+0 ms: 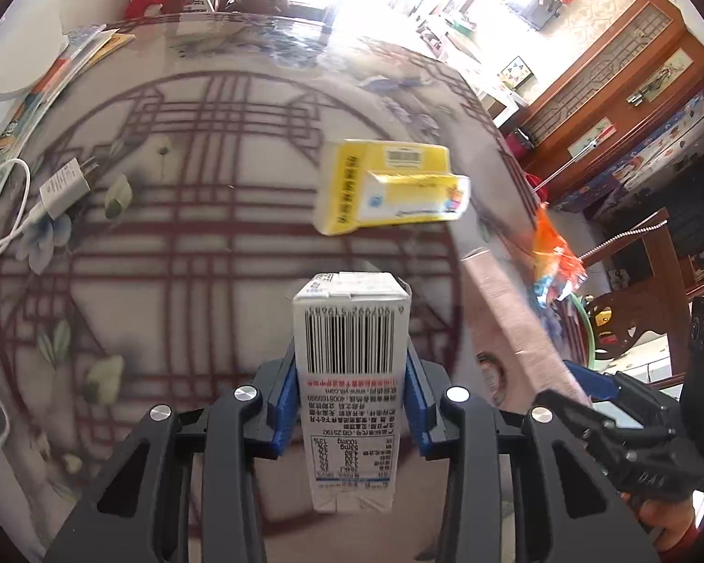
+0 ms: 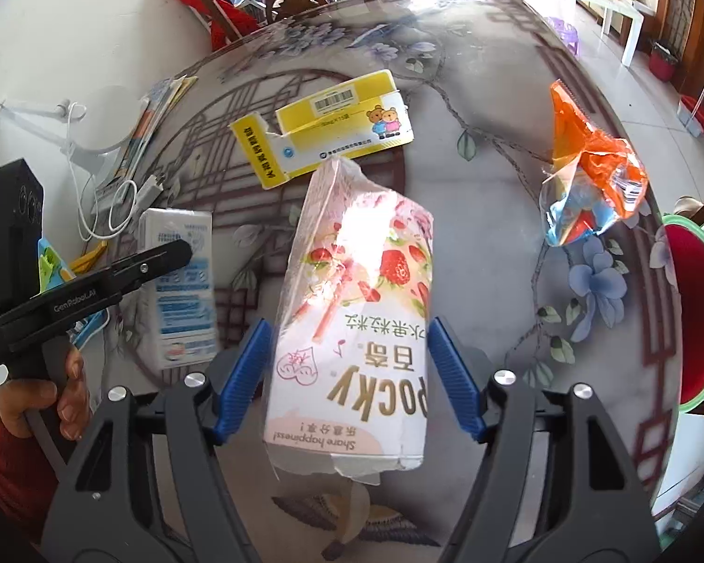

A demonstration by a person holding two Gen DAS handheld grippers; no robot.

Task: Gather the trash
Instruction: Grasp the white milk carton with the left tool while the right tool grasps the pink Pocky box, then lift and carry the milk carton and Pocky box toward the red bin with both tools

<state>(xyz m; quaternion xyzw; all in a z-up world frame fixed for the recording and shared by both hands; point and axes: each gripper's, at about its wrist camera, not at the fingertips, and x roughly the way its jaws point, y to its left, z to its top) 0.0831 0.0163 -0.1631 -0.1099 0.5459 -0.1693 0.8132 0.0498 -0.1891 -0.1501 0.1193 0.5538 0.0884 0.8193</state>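
- Glass-topped desk point(image 1: 211, 234) is carrying a yellow box point(image 1: 380, 183).
- We're clamping the left claw point(image 1: 352, 403) on a milk carton point(image 1: 349, 375).
- We're gripping a Pocky box point(image 2: 356, 328) in the right claw point(image 2: 349, 375).

milk carton point(image 1: 350, 366): white, barcoded, clamped, lifted | snack box point(image 2: 352, 323): pink strawberry, clamped | yellow box point(image 2: 333, 122): torn, flat on table | orange wrapper point(image 2: 586, 164): crumpled, table edge

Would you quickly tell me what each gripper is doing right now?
Left gripper: shut on the white barcoded milk carton.
Right gripper: shut on the pink strawberry Pocky box.
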